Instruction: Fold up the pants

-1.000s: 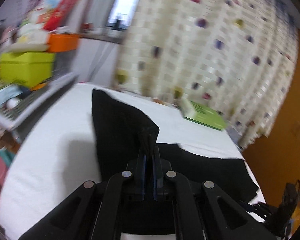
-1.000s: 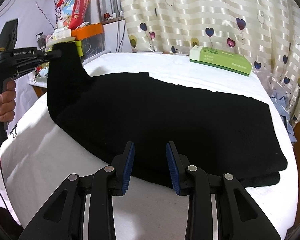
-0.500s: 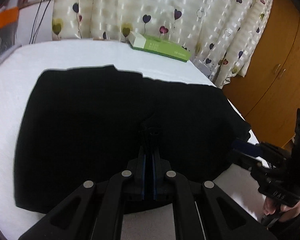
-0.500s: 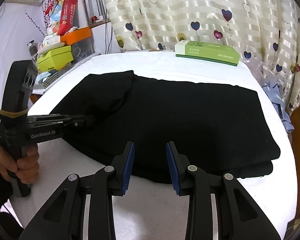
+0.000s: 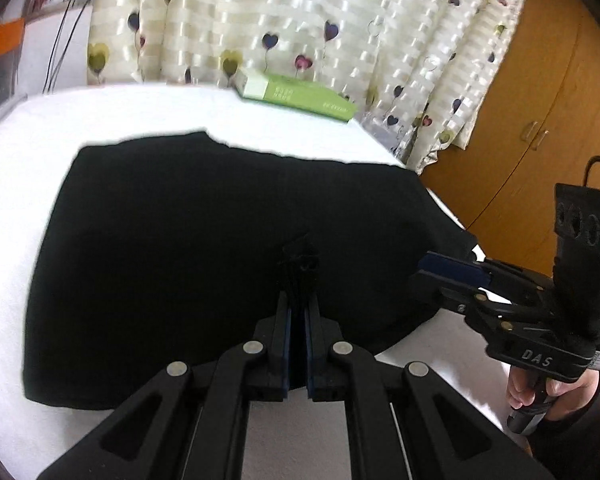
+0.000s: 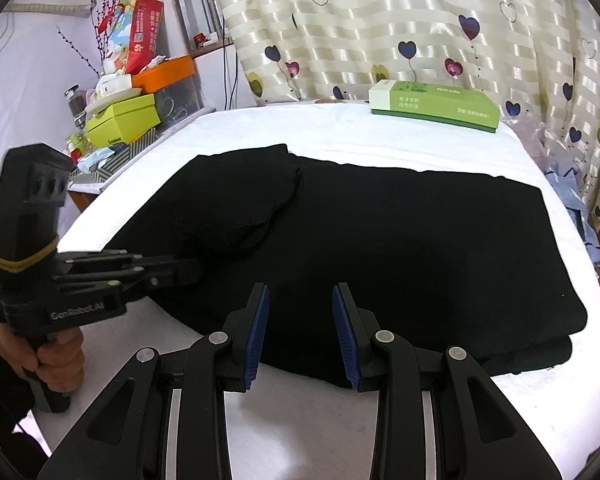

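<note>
The soft, limp black fabric pants (image 6: 380, 248) lie mid-frame on the white-covered table (image 6: 500, 420), the left hand-held gripper (image 5: 298, 276) clamped on a fold, the right hand-held gripper (image 6: 300, 336) apart; they probably drape, so hold edges or corners.

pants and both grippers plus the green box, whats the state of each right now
pants: black, lying on the white bed, one end folded over, fold not flat yet
left gripper: fingers shut on the pants fabric
right gripper: fingers open, holding nothing, at the pants' near edge
green box: closed, lying flat at the bed's far side
</note>
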### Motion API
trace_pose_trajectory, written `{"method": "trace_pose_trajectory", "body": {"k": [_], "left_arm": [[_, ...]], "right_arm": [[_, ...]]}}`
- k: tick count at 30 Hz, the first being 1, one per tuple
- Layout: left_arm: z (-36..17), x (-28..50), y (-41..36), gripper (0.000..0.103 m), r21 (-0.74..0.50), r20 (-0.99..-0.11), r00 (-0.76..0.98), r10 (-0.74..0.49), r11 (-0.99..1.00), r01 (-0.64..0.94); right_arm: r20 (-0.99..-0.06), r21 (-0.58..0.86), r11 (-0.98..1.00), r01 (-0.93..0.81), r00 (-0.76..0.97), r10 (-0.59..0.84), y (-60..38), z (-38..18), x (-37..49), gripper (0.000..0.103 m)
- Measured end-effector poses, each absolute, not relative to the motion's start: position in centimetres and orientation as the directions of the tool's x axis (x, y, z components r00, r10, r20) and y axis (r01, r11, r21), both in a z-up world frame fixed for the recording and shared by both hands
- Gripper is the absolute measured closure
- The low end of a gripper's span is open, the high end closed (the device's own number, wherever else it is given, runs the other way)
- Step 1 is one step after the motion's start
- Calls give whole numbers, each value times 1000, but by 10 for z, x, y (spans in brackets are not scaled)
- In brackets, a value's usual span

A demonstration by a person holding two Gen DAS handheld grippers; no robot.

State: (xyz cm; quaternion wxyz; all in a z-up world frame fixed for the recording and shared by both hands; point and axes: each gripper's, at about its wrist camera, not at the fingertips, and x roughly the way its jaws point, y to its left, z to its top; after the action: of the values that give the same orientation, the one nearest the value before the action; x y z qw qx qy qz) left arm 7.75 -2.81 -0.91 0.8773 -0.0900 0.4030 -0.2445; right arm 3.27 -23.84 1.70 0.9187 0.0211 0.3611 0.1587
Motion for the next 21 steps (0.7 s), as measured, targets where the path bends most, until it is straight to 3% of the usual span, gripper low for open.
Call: {"method": "trace_pose_trajectory", "body": {"k": [5,9,13,17,21], "left_arm": [[0,62,-24,84,-407,-636,530,-562,827,389],[20,43,-4,84,-412,-575,581,-576,817,402],[32,47,32,80,-310,-578,716,-392,917,252],[22,63,65,80,-262,-629,740,-238,961,87],[7,68,77,80,-254,-659,725,-201,967,37]], "right_arm": [[-655,184,942,-280,679,330,-239,18,35,69],[-646,232,929,-288,669,369,-239,19,42,69],[-628,298,903,-309,649,430,-234,20,64,69],[-627,370,871,-322,605,490,-228,13,98,69],[-670,393,876,-281,565,482,-222,-1,139,64]]}}
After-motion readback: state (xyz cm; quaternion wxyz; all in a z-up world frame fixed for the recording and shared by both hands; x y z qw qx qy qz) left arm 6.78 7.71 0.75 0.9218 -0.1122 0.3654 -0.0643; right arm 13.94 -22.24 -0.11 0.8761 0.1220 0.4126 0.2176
